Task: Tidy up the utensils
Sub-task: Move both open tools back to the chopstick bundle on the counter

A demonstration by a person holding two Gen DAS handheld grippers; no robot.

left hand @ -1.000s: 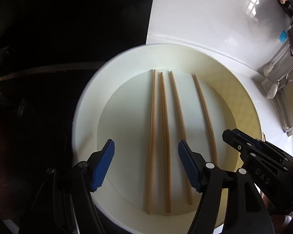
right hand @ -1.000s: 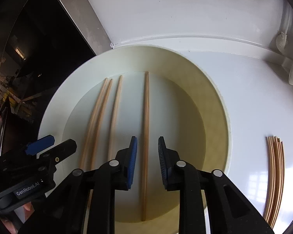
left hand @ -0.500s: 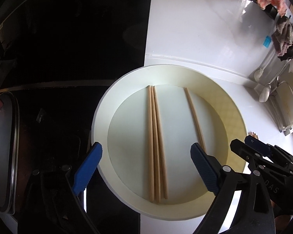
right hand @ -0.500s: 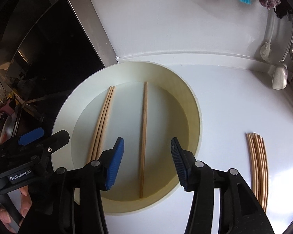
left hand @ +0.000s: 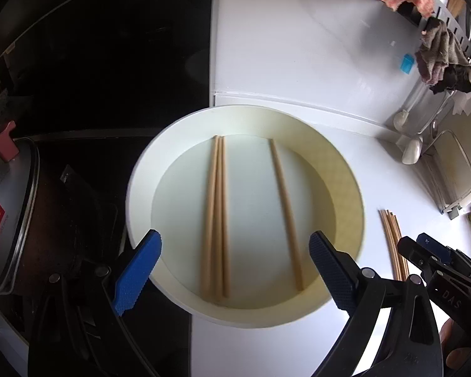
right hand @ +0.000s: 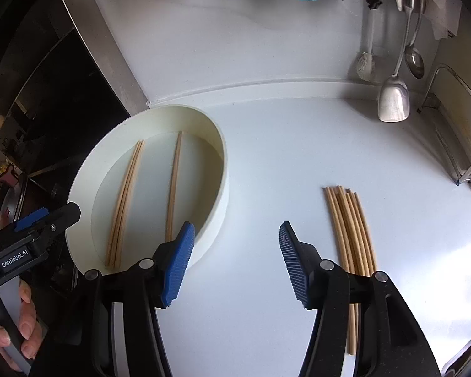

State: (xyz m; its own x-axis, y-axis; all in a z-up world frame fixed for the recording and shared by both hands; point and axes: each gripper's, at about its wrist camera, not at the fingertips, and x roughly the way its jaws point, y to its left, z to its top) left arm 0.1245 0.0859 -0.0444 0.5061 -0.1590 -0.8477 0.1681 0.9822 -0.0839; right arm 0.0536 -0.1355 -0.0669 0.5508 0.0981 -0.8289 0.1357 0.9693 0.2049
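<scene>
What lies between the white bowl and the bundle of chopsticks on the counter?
Only bare white counter between the bowl and the chopstick bundle; the right wrist view shows it, the open right gripper hovering above.

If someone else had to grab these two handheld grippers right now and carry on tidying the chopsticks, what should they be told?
Left gripper: jaws have just been opening, now wide, nothing between them, above the bowl.
Right gripper: jaws have just been opening, empty, over bare counter between the bowl and the bundle.
White bowl: a tight group of chopsticks on its left side, three as far as I can tell, and a single chopstick lying apart to their right.
Done: a bundle of chopsticks lies lined up on the white counter, right of the bowl.
Left: presumably move the bowl's chopsticks over to that bundle.
</scene>
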